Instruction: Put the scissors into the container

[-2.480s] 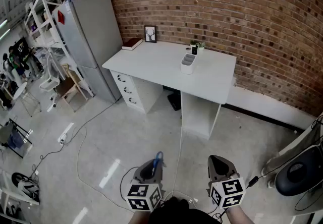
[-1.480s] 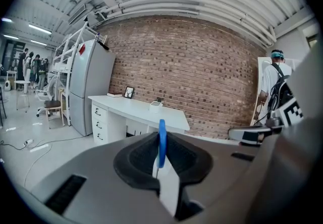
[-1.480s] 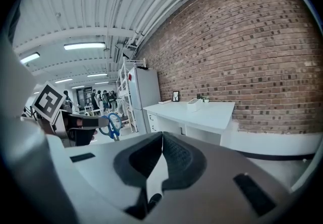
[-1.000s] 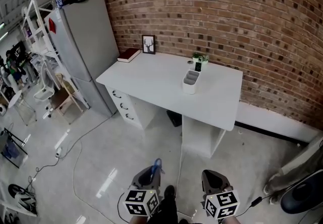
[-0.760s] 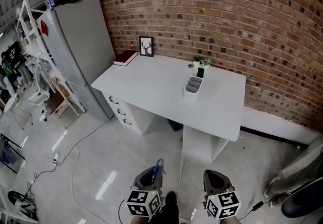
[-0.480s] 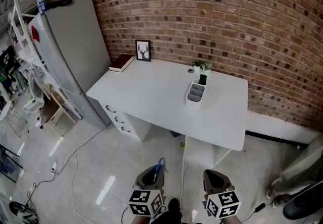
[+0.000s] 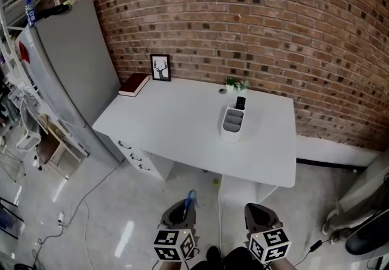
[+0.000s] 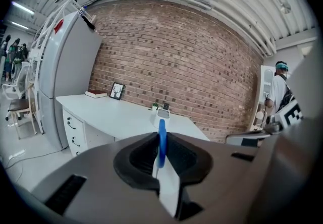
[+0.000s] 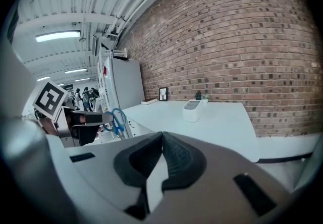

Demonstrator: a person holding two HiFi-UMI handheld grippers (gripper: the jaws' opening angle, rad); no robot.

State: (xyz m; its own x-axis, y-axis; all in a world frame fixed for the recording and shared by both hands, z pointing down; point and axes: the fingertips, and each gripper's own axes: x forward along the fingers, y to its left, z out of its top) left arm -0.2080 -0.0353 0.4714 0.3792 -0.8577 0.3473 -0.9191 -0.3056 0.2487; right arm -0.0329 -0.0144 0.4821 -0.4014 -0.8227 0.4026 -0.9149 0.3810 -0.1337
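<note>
left gripper view: left tongs [image 8: 159, 163] pinch the scissors [image 8: 161, 140], loops forward, ready for the far container [image 8: 163, 112] on the worktop [image 8: 113, 113]; your right tongs [image 9: 161, 148] closed, empty.

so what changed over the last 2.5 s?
The person walked closer to the white desk, which now looks larger and lower in the head view. Nothing was grabbed or released. The left gripper stays shut on the blue scissors, the right gripper is shut and empty, and the container is still on the desk.
</note>
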